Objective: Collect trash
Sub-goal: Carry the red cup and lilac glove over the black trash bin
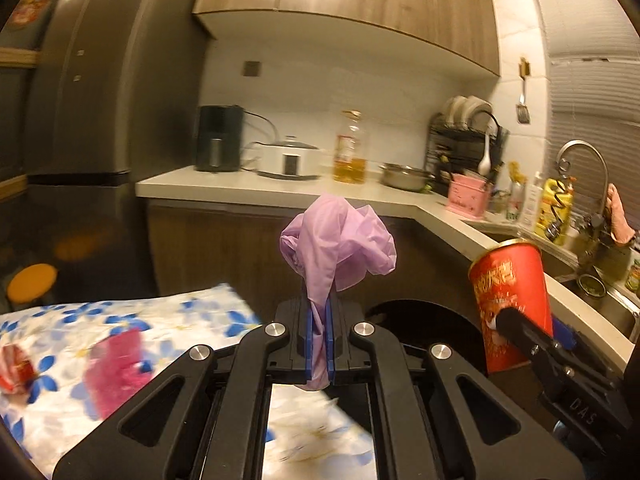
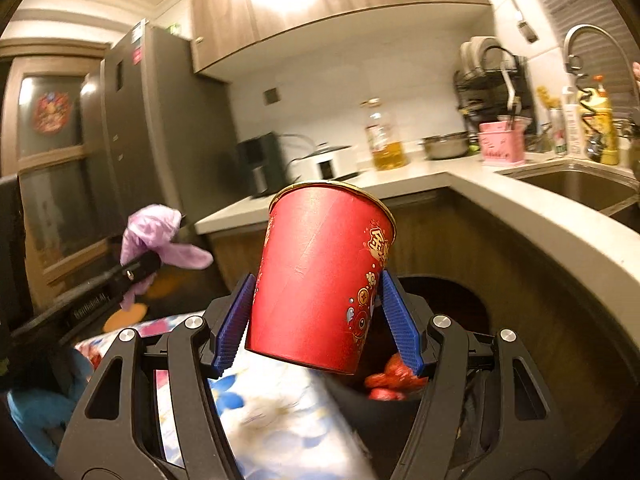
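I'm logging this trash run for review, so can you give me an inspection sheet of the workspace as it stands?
Surface: table with a blue-flowered cloth; blurred red wrappers lie on it.
Job's things: crumpled purple glove; red paper cup, tilted; black trash bin below with red wrappers inside.
Clutter: oil bottle, steel pot, pink holder, dish rack on the counter.
Grippers: left hand-held gripper shut on the glove; right hand-held gripper clamps the cup by its sides.
Cables: a cord behind the black appliance.
Surroundings: fridge, upper cabinets, sink and faucet, window blinds.
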Tool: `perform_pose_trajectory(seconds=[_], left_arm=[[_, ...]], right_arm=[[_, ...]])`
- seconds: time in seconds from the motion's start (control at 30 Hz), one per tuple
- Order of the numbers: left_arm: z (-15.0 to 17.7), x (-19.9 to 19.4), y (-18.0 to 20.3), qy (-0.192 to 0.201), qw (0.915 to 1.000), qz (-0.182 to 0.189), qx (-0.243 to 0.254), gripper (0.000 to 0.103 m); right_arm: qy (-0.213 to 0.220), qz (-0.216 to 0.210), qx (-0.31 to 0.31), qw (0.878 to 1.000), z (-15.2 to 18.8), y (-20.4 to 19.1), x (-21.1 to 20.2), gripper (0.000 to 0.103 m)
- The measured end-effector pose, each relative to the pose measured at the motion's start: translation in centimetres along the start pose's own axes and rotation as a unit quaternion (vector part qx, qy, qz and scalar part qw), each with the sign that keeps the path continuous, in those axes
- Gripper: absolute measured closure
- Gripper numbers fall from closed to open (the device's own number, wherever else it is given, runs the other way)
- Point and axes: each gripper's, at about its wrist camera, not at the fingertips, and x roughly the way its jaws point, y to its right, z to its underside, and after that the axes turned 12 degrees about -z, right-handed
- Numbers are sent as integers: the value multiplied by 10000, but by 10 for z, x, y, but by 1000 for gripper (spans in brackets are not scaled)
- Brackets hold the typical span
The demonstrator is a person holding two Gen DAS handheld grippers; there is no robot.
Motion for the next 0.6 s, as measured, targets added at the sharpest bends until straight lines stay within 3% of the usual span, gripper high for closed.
perform_pose_trajectory(seconds=[0.3, 0.6], left_arm=[[1, 35, 57, -176, 9989, 289, 323, 98], [8, 55, 82, -304, 9978, 363, 473, 98]], right_arm=[[79, 249, 155, 9995, -9, 42, 2, 40], [5, 376, 251, 9990, -7, 68, 12, 39]])
